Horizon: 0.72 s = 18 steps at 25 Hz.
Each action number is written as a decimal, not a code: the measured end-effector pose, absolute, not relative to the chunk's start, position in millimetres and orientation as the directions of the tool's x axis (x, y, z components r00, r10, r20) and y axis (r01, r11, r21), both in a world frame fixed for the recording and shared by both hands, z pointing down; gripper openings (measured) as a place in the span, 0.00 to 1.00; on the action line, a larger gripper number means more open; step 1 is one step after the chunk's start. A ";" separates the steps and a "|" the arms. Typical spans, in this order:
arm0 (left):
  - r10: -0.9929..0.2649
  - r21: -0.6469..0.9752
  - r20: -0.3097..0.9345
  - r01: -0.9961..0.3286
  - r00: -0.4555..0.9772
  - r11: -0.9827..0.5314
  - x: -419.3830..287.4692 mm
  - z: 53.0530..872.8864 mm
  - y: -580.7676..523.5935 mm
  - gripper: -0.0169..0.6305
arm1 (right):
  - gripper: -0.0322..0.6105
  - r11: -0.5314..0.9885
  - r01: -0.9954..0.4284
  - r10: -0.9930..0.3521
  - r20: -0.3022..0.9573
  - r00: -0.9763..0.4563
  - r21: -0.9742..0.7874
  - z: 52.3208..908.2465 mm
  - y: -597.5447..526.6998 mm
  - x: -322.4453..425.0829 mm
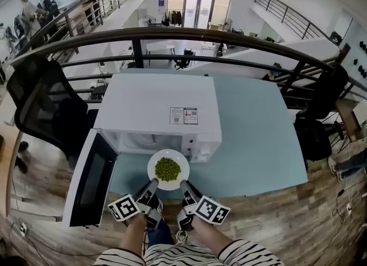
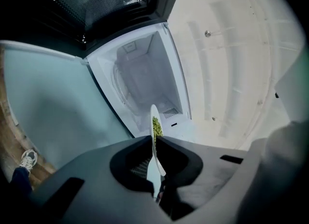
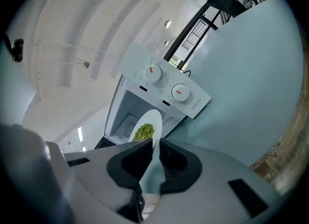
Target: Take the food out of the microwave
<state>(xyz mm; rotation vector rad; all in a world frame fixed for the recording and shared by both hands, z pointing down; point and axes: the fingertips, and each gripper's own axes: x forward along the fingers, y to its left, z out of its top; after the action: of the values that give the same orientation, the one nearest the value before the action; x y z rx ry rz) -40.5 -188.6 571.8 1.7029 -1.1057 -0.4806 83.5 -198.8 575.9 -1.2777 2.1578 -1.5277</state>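
At far left the microwave door (image 1: 90, 182) hangs swung wide, which leaves the cavity mouth free for the way out. Your left gripper (image 1: 152, 186) has its jaws nearly closed, pinching the near-left rim of the white plate (image 1: 168, 169). In the left gripper view that rim stands edge-on between the pads. The plate carries a heap of green peas (image 1: 167, 168) in its middle. You hold it just in front of the microwave (image 1: 160, 107) opening, outside the cavity and above the near edge of the pale blue table (image 1: 258, 144). Your right gripper (image 1: 185, 187) clamps the near-right rim the same way, jaws almost together on it. Gripping the rim at two points, one on each side, looks meant to hold the plate level so the peas don't roll off.
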 end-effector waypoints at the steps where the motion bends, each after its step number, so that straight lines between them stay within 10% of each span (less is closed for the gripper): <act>1: -0.850 0.891 0.185 -0.449 0.492 -0.066 -38.0 571.3 -181.5 0.09 | 0.14 0.092 -0.522 -0.738 0.294 -0.607 -0.848 573.5 -193.1 87.2; 18: -0.879 0.951 0.028 -0.284 0.476 -0.123 -2.4 531.6 -106.6 0.08 | 0.14 0.154 -0.473 -0.727 0.225 -0.648 -0.868 538.5 -125.4 112.6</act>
<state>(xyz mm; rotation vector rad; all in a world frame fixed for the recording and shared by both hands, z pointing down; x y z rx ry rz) -2.4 -106.6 531.6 1.6617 -1.0135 -0.7015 112.6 -125.4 538.5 -1.1676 2.1845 -1.4945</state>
